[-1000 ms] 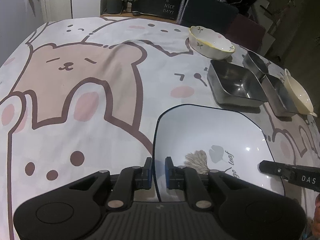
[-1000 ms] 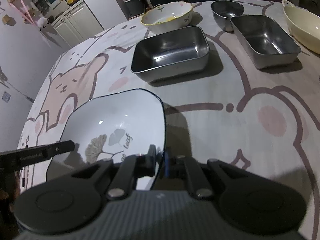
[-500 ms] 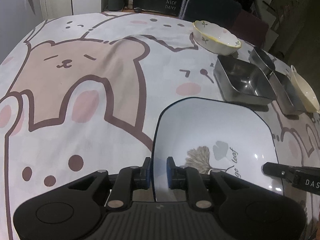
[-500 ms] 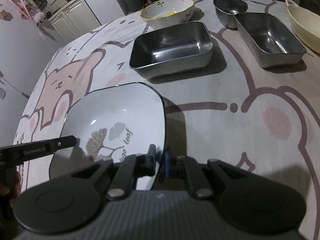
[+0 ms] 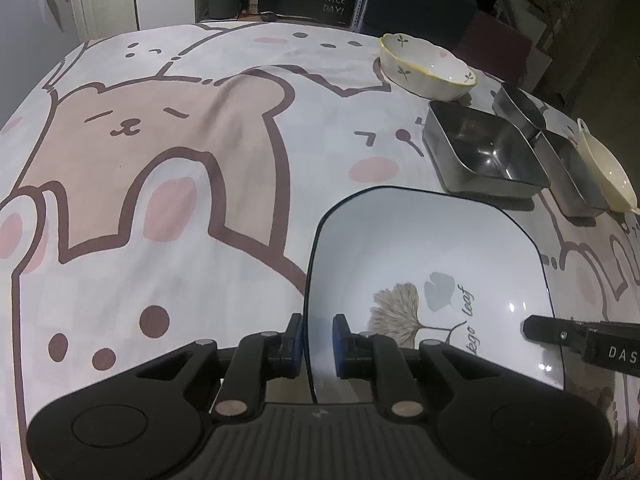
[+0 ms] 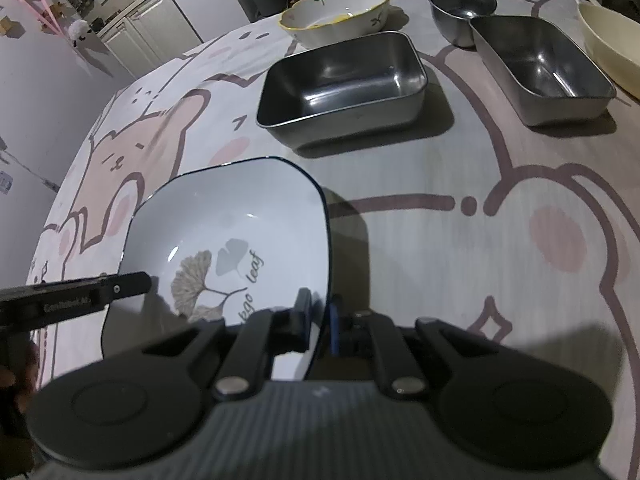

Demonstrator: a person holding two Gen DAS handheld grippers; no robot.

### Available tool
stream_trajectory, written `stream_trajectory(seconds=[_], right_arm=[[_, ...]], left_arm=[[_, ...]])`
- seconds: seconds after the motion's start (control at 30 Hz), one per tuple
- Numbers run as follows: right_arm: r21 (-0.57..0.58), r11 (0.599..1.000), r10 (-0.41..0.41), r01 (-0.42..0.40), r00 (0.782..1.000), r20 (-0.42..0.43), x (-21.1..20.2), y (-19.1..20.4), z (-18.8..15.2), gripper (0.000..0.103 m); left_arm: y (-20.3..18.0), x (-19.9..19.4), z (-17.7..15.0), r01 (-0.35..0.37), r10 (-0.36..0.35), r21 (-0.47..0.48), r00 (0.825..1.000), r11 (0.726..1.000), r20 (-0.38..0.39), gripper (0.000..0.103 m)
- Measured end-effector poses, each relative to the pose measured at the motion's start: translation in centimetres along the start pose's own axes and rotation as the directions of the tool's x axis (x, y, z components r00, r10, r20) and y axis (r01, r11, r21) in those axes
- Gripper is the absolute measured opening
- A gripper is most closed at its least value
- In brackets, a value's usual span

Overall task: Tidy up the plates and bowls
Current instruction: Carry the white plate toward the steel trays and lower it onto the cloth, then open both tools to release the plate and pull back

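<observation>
A white square plate (image 5: 432, 248) with a dark rim and a ginkgo-leaf print is held just above the bear-print tablecloth. My left gripper (image 5: 318, 338) is shut on its left rim, one pad outside and one on the inner wall. My right gripper (image 6: 320, 316) is shut on the opposite rim of the plate (image 6: 240, 208). Each view also shows the other gripper's fingers reaching over the plate: the right one's fingers (image 5: 560, 334) and the left one's fingers (image 6: 120, 286).
Beyond the plate stand a steel rectangular tray (image 6: 340, 84), a second steel tray (image 6: 540, 68), a round steel bowl (image 6: 460, 4), a floral bowl with a yellow rim (image 6: 336, 12) and a cream dish (image 6: 612, 40). The tablecloth (image 5: 160, 160) stretches bare to the left.
</observation>
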State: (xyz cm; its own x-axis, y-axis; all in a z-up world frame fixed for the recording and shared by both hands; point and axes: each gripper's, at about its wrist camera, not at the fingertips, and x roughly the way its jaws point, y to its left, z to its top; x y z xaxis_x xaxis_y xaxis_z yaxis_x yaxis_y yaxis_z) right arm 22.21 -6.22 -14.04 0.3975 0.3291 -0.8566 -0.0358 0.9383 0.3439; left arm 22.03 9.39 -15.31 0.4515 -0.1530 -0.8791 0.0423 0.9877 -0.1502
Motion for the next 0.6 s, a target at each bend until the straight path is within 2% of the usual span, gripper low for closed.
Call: stream_trajectory(seconds=[0.27,0.37,0.47,0.53,0.6], right_arm=[[-0.005,1.000,-0.001,0.001,1.000,0.004,0.0,0.1,-0.1,0.013],[-0.005,1.000,-0.014,0.014,1.000,0.003,-0.1,0.1,-0.2,0.020],[-0.001,1.000,-0.024,0.024,1.000,-0.004,-0.3,0.0,-0.3,0.029],[-0.003,1.000,-0.031,0.031,1.000,-0.007,-0.5,0.0,-0.4,0.043],[-0.008,0.999,-0.038,0.038,0.999,-0.001,-0.8,0.0,-0.7,0.046]], left_arm=[[0.2,-0.2,-0.5,0.016,-0.016,0.003,1.000,1.000,-0.024,0.019],[0.1,-0.4,-0.8,0.017,-0.017,0.017,0.999,1.000,-0.028,0.020],[0.1,-0.6,-1.0,0.005,-0.004,0.031,1.000,1.000,-0.031,0.028],[0.2,-0.8,-1.1,0.006,-0.005,0.032,0.999,0.999,-0.033,0.034],[0.2,-1.1,-1.2,0.012,-0.011,0.033,1.000,0.999,-0.027,0.046]])
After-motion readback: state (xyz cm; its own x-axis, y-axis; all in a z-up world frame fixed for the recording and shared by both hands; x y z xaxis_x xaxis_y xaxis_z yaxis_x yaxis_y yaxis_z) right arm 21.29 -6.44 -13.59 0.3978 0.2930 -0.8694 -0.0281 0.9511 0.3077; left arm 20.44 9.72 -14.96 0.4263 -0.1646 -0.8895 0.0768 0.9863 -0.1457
